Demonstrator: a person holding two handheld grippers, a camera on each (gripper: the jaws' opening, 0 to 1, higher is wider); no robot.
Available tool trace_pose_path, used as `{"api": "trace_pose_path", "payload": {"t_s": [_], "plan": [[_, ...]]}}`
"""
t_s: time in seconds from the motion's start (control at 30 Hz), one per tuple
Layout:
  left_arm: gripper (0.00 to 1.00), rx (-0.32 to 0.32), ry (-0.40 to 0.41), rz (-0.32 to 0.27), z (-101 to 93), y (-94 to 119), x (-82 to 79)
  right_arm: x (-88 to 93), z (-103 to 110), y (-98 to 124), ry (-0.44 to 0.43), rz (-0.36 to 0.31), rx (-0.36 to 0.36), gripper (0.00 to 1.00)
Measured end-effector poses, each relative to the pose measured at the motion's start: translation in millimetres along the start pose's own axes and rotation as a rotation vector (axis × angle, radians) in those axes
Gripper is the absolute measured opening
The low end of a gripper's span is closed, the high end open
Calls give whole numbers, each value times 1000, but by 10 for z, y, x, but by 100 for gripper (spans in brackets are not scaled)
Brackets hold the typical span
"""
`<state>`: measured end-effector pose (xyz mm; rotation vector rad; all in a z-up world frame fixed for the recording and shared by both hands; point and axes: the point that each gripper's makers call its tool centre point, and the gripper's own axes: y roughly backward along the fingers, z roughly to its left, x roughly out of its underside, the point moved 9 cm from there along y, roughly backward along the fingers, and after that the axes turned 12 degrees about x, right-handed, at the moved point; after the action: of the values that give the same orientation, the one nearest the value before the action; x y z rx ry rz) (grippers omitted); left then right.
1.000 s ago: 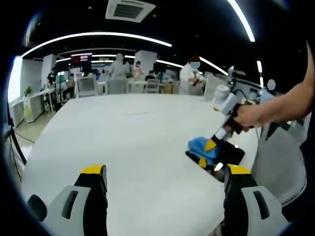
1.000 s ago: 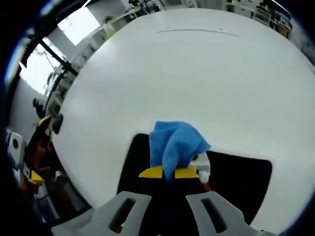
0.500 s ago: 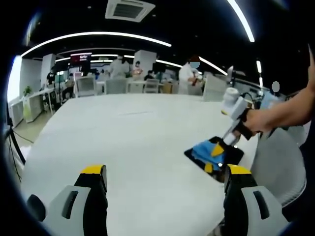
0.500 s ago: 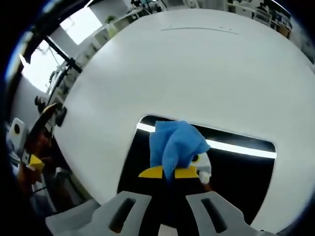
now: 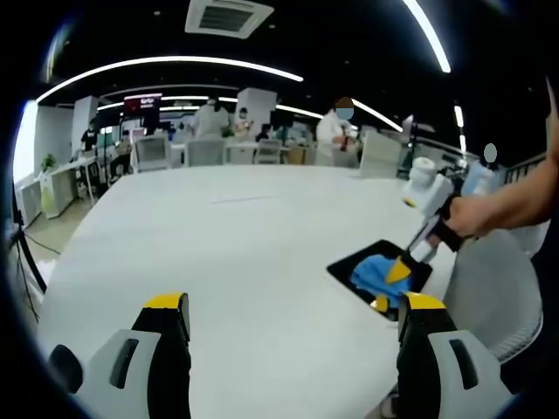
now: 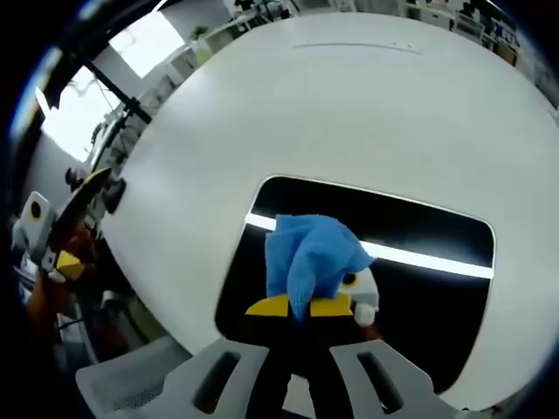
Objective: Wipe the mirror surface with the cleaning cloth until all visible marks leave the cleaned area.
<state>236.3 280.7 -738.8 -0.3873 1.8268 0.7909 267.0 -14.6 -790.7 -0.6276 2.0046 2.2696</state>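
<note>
cloth [image 6: 310, 257] bright blue. mirror [image 6: 419, 288] reads near-black with one white light-strip reflection across it. table [image 6: 349, 113] plain white. right gripper [image 6: 300, 306] has yellow jaw tips, grey body; left gripper [image 5: 293, 307] same yellow tips, body probably light grey.

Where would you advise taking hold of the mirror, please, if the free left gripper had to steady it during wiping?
Probably the mirror by its near long edge, coming in low across the white table. It lies flat and thin, so only an edge offers purchase. The right gripper, shut on the blue cloth, occupies the middle; the left gripper hangs open, apart.
</note>
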Motion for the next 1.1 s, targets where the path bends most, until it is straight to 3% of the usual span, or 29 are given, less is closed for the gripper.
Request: {"api": "trace_pose_path", "payload": {"t_s": [1.1], "plan": [[100, 8, -5, 16, -3, -51, 9, 367, 112, 116, -11, 40, -61, 0]]}}
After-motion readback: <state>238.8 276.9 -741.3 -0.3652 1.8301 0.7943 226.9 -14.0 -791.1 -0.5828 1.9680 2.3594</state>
